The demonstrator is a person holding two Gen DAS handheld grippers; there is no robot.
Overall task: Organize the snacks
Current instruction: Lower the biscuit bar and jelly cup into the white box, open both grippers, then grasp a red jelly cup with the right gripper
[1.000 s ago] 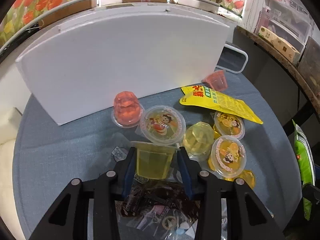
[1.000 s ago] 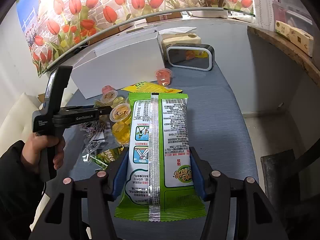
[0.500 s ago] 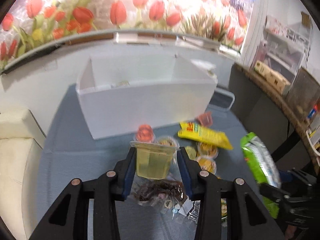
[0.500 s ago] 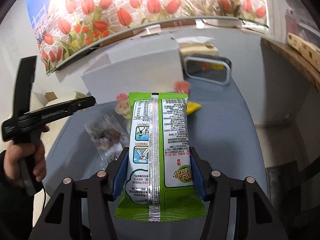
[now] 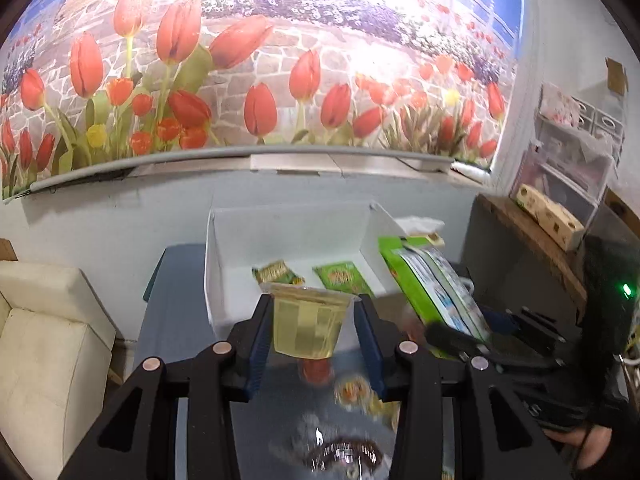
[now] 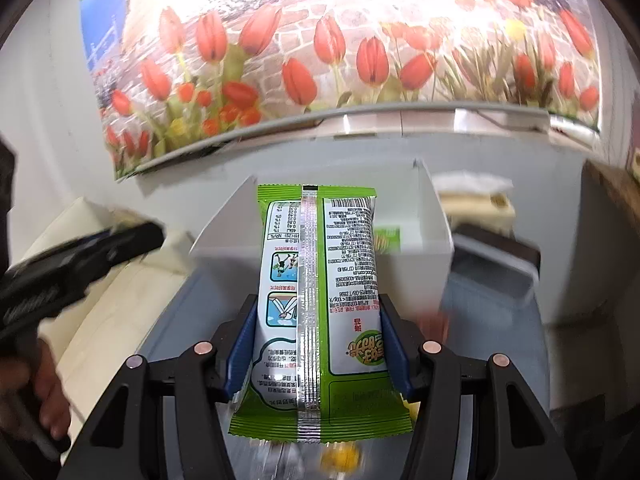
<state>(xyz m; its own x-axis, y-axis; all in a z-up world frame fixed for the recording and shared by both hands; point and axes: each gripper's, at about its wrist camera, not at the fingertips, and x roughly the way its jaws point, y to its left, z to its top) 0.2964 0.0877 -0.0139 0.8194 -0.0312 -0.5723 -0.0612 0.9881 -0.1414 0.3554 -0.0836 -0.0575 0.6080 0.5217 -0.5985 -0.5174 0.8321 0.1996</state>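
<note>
Blue-grey table (image 5: 176, 320) with a white box (image 5: 216, 280) standing on it.
Jelly cups (image 5: 352, 390) and a clear sweet bag (image 5: 340, 450) lie blurred on the near surface.

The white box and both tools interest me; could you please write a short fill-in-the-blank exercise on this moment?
1. The left tool is shut on a ____ jelly cup.
2. The right tool is shut on a green snack ____.
3. Two small green packets lie inside the white ____.

Missing words: yellow; bag; box
</note>
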